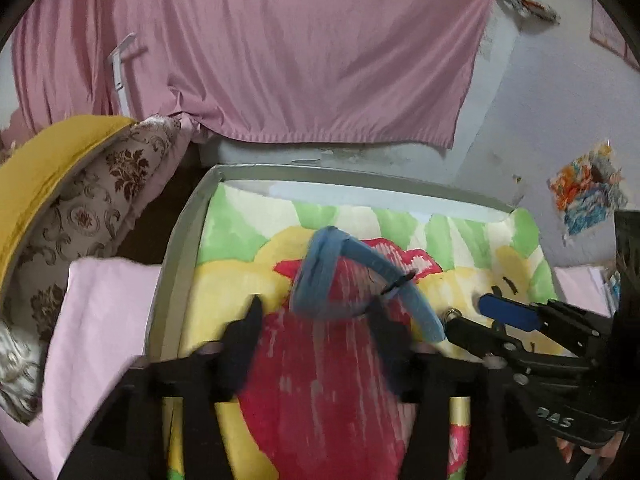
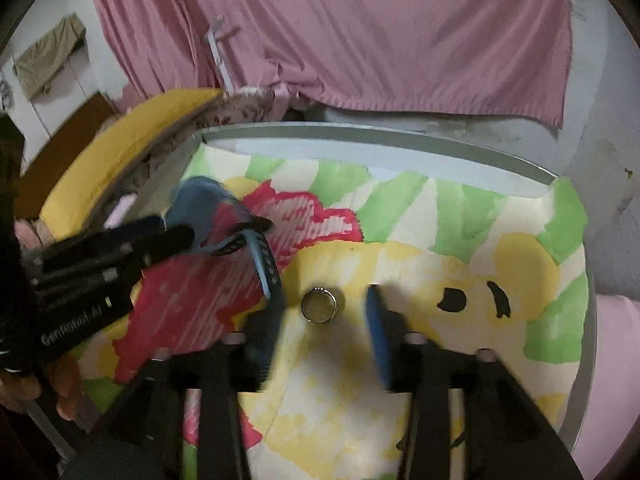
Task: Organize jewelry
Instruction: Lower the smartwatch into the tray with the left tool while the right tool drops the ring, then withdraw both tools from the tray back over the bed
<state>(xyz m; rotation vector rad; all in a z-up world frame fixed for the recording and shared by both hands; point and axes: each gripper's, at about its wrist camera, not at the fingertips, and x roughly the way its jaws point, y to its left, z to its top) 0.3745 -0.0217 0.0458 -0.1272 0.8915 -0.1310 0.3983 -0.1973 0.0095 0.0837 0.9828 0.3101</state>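
Observation:
A blue band [image 1: 308,268] with a holed strap lies on the colourful cloth [image 1: 320,380], its thick looped end farthest from me. My left gripper [image 1: 318,310] straddles it with the jaws apart, and a gap shows beside the left finger [image 1: 248,324]. The right wrist view shows the blue band [image 2: 208,200] at the tips of the left gripper [image 2: 176,228]. A small metal ring [image 2: 320,305] lies flat on the cloth between the spread fingers of my right gripper [image 2: 325,316], untouched. From the left wrist the ring [image 1: 452,314] shows at the tips of the right gripper [image 1: 468,314].
The cloth covers a grey-rimmed table [image 2: 360,136]. A yellow cushion [image 1: 44,176] and a patterned pillow [image 1: 100,208] lie to the left on pink bedding [image 1: 104,320]. A pink curtain [image 1: 280,48] hangs on the wall behind. A hand [image 2: 24,392] holds the left gripper.

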